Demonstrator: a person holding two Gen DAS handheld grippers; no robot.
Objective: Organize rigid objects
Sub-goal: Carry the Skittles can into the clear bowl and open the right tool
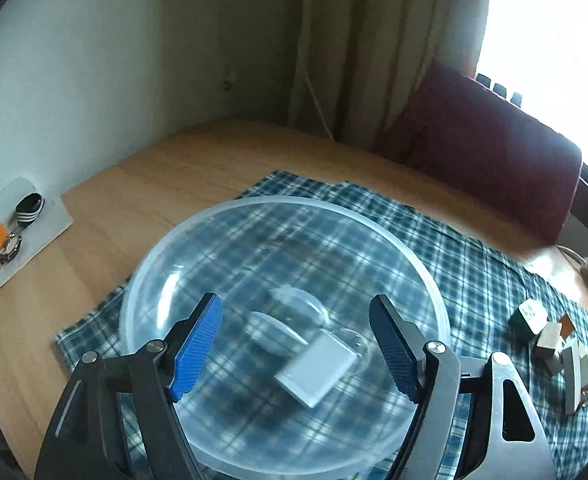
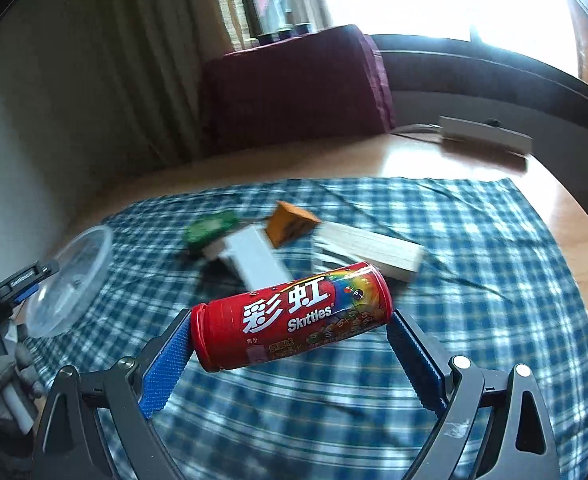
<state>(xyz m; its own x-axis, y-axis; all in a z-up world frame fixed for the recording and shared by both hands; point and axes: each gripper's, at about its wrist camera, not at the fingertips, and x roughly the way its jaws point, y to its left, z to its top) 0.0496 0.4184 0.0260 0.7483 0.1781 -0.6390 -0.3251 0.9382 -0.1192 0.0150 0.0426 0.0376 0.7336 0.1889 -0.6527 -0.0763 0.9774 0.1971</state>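
Holding a red Skittles can (image 2: pixel 292 318) sideways above the blue checked cloth (image 2: pixel 473 264), the right gripper (image 2: pixel 290 344) has its blue pads pressed on the can's two ends, cap end on the left pad; behind the can, lying on the cloth, are a long wooden block (image 2: pixel 369 248), a white box (image 2: pixel 254 260), an orange box (image 2: pixel 290 224) and a green box (image 2: pixel 210 230), all close together; far left in this view a gloved hand (image 2: pixel 2 396) holds the other tool by the clear plastic bowl (image 2: pixel 70 280). The left gripper (image 1: pixel 294 350) has its jaws wide open with nothing between them, over the clear bowl; inside the bowl lies a small white box (image 1: pixel 313 372), plus something clear that is too blurry to name; the bowl sits on the checked cloth on the wooden table (image 1: pixel 174 184); keys (image 1: pixel 6 240) lie on a white card (image 1: pixel 50 224) at the far left.
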